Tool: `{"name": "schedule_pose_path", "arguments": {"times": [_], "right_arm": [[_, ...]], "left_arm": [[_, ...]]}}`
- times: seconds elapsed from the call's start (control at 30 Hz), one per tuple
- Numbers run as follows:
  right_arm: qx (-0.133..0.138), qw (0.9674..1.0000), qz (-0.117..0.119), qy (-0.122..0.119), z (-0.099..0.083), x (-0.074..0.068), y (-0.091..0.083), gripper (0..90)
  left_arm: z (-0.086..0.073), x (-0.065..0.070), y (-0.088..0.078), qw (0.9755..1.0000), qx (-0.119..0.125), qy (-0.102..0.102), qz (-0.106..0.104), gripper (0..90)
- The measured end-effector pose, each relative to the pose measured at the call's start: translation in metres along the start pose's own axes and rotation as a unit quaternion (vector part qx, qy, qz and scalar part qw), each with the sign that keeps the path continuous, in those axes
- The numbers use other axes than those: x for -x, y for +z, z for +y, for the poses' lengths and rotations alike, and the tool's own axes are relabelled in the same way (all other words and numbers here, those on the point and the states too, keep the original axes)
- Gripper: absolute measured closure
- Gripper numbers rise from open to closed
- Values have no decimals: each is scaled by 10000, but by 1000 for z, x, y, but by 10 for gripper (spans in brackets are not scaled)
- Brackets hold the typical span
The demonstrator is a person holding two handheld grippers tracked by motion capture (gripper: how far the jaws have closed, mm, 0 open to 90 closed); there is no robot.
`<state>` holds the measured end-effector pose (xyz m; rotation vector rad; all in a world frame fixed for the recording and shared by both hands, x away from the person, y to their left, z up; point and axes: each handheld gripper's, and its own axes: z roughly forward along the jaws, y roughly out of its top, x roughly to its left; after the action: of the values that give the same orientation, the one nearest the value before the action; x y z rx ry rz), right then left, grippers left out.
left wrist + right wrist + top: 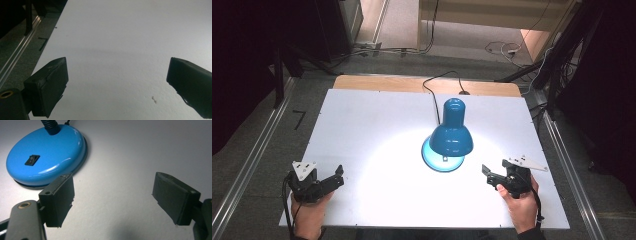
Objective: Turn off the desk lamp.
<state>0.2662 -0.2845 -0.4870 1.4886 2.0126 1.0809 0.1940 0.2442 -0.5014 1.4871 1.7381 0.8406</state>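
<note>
A blue desk lamp (452, 132) stands lit at the middle of the white table (377, 130), its shade throwing a bright pool of light leftward. Its round blue base (47, 156) carries a black rocker switch (32, 160) and a black flexible neck. My right gripper (488, 176) rests near the front right edge, just right of the base, open with nothing between its fingers (60, 200). My left gripper (337, 176) sits at the front left corner, open over bare table, one of its black fingers (50, 85) near the table's left edge.
The lamp's black cable (432, 87) runs off the back edge over a wooden strip (377, 82). Metal rails (257, 150) flank the table on a grey floor. Loose cables (502, 49) lie on the floor behind.
</note>
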Motion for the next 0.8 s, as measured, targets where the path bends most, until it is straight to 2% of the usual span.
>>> {"name": "schedule_pose_path", "arguments": {"times": [0.8], "right_arm": [[-3, 9997, 231, -100, 6, -20, 6, 176]], "left_arm": [[0, 0, 0, 10000, 5, -1, -5, 44]]}}
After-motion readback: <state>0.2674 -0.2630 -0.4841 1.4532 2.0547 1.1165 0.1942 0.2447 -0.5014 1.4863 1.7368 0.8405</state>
